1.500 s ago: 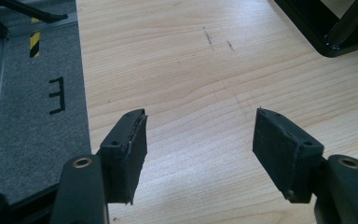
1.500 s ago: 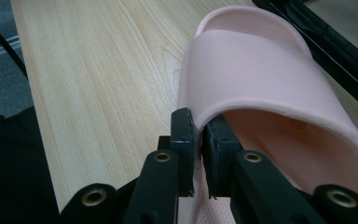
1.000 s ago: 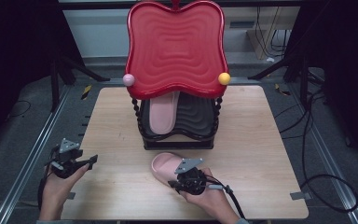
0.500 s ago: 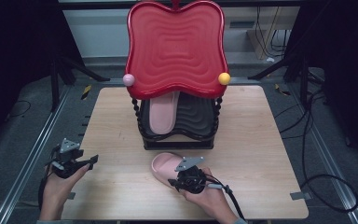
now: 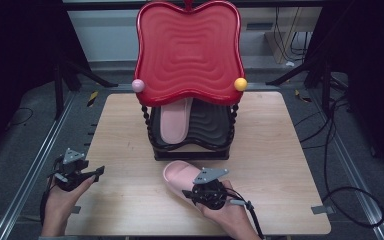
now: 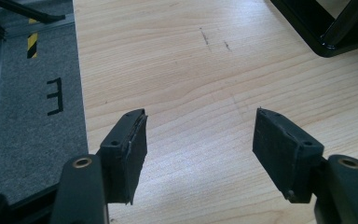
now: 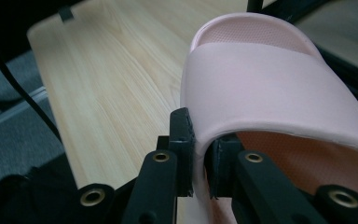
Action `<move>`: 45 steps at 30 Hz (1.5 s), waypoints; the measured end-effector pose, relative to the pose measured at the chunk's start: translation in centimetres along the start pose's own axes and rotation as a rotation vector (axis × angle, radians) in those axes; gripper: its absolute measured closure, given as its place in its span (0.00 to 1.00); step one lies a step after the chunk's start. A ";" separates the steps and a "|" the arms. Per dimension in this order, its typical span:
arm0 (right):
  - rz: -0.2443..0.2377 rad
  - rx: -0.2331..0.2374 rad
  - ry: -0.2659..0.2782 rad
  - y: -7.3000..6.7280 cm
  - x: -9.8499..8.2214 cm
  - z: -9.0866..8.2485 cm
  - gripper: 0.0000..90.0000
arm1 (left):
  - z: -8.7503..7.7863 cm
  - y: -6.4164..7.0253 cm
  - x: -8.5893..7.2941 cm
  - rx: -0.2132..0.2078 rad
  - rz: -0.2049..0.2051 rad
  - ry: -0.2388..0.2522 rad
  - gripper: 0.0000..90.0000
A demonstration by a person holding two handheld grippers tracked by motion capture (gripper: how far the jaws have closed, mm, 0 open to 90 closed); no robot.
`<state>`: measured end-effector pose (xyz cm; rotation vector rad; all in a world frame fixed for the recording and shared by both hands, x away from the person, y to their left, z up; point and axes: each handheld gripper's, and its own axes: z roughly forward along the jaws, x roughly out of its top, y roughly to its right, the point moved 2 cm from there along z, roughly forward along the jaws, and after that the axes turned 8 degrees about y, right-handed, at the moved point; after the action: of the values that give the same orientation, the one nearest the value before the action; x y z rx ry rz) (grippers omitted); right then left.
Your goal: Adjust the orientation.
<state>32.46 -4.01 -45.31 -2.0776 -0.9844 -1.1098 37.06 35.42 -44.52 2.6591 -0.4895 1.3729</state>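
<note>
Tongs on the right hand [image 5: 196,192] sit nearest, at the front edge of the table [image 5: 280,165], and they pinch the pink slipper [image 5: 180,176]. In the right gripper view the two pads have just been closing, and the strap's side edge [image 7: 199,140] is squeezed between them, one jaw outside the strap and one tucked under it over the footbed. The slipper lies just in front of the black rack [image 5: 190,150], its long axis running at a slant: heel toward the person under the hand, toe pointing away and to the left, toward the rack's base.

That slant is what the coming move turns on, as I judge it. The slot that looks free is the dark ribbed half of the lower shelf [image 5: 211,122], straight ahead and slightly right of the grip, beside the second pink slipper [image 5: 174,122], which lies with its long axis pointing straight back. So the held slipper would need to swing its toe rightward to run parallel with its mate before going forward under the red tray [image 5: 189,50].

The right hand is plainly the nearer one. The left tongs [image 5: 87,175] rest well apart at the table's left front corner, spread wide with bare wood between the pads [image 6: 133,149].
</note>
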 end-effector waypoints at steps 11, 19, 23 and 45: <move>0.062 -0.046 0.137 0.9 2.1 -4.2 0.92 | 0.2 0.1 -0.1 -0.002 0.004 -0.007 0.39; 0.134 -0.121 0.221 2.3 3.7 -5.1 0.92 | 0.4 0.2 -0.2 -0.005 0.003 -0.013 0.39; 0.140 -0.171 0.255 2.5 4.5 -5.2 0.92 | 0.4 0.2 -0.2 -0.006 0.002 -0.013 0.39; 0.212 -0.367 0.391 4.7 7.4 -2.8 0.92 | 0.5 0.0 -0.4 -0.007 -0.005 -0.015 0.39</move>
<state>37.90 -6.28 -38.21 -2.0607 -0.3838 -1.5930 37.26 35.40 -45.10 2.6647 -0.4874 1.3484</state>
